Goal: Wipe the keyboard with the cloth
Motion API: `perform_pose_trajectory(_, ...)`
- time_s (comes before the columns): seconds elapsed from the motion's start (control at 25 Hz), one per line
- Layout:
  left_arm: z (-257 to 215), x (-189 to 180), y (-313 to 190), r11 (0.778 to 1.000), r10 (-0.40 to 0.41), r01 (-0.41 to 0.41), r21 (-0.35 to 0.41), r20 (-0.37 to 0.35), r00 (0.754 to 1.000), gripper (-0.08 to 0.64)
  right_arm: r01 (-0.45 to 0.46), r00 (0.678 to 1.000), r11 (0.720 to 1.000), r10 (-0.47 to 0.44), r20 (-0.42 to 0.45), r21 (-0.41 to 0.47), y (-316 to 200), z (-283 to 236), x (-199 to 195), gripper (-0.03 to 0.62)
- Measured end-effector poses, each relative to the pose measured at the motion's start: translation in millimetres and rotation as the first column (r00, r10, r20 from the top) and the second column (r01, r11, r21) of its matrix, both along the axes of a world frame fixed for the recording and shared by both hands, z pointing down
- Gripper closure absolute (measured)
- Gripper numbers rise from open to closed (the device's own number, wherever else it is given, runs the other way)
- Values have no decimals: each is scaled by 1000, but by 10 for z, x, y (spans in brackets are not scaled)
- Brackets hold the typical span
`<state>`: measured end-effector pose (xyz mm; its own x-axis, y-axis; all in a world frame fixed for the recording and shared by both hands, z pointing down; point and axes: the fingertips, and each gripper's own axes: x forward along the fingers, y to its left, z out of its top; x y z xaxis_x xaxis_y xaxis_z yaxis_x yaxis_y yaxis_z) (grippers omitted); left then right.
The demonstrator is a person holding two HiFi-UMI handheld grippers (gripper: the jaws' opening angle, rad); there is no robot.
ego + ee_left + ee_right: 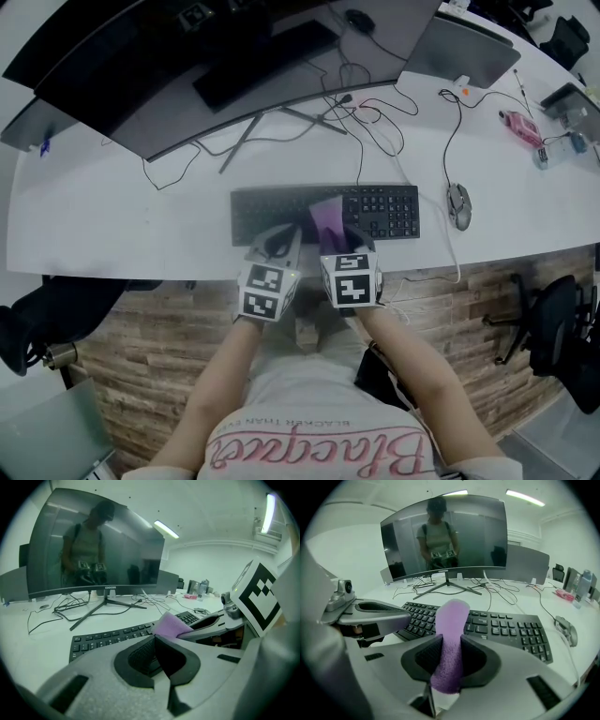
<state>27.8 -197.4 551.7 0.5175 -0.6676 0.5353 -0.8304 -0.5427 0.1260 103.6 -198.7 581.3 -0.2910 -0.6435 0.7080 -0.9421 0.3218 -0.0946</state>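
- Closest in, the right hand-held gripper [449,639] has its jaws clamped hard on the purple cloth [452,613]. The free end pokes out past the tips toward 12 o'clock.
- Right beside it at 9 o'clock is the left hand-held gripper [154,636], jaws pressed together with nothing between them. It's a bystander here. From its own view the cloth sits just beyond its tips, at about 1 o'clock.
- Dead ahead at 12 is the black keyboard [384,211], near the front edge of the white counter [112,225]. Its long axis runs 9 to 3, square across the cloth's line.
- The cloth hangs over the keyboard's middle stretch. Whether it's actually pressing on the keys, I can't tell.
- So the right hand is the one placed to wipe, and I'd say the stroke wants to run sideways along that 9-to-3 axis. The letter keys lie toward 9 and the number pad toward 3.
- Just off the keyboard's 3 o'clock end sits the mouse [457,206], worth minding on a long sweep that way.
- Far back at 12 are the monitor [216,56], its stand legs and loose cables [375,117].
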Motion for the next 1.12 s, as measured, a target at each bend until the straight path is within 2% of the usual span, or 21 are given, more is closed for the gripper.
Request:
perform_pose_trajectory(0.6, 39, 736, -80, 999, 35, -35, -4, -2, 999, 555, -72, 997, 997, 71, -17, -26, -63, 27, 855, 495)
perform_pose_trajectory(0.8, 12, 904, -95, 999, 41, -41, 3, -4, 999, 555, -64, 998, 997, 63, -18, -30, -45, 17, 985, 492)
perform_pose_trajectory(1.12, -2, 1133, -141, 999, 47, -47, 11, -3, 999, 555, -103, 994, 994, 102, -38, -33, -66, 26, 1388, 492)
